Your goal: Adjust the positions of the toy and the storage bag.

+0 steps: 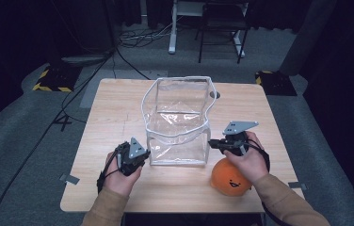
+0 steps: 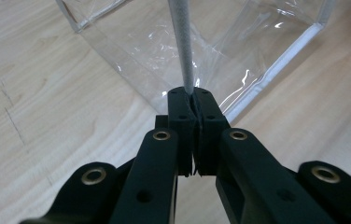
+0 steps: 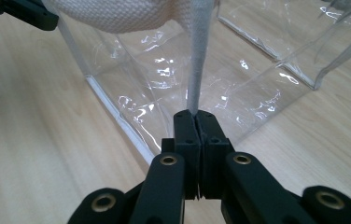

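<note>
A clear plastic bag (image 1: pixel 177 122) with a white fabric rim (image 1: pixel 175 79) stands open in the middle of the wooden table. My left gripper (image 1: pixel 143 153) is at the bag's near left corner, shut on the white rim (image 2: pixel 183 46). My right gripper (image 1: pixel 214 143) is at the near right corner, shut on the white rim (image 3: pixel 197 70) there. An orange plush ball with a face (image 1: pixel 230 179) lies on the table under my right hand, outside the bag. The left gripper's (image 2: pixel 193 103) jaws and the right gripper's (image 3: pixel 195 120) jaws are pressed together on the fabric.
The wooden table (image 1: pixel 109 122) has a round hole (image 1: pixel 215 94) at the far side behind the bag. Beyond the table are a grey floor, cables (image 1: pixel 132 37) and a desk frame (image 1: pixel 172 28). Yellow-black marked plates (image 1: pixel 52 80) lie on the floor at both sides.
</note>
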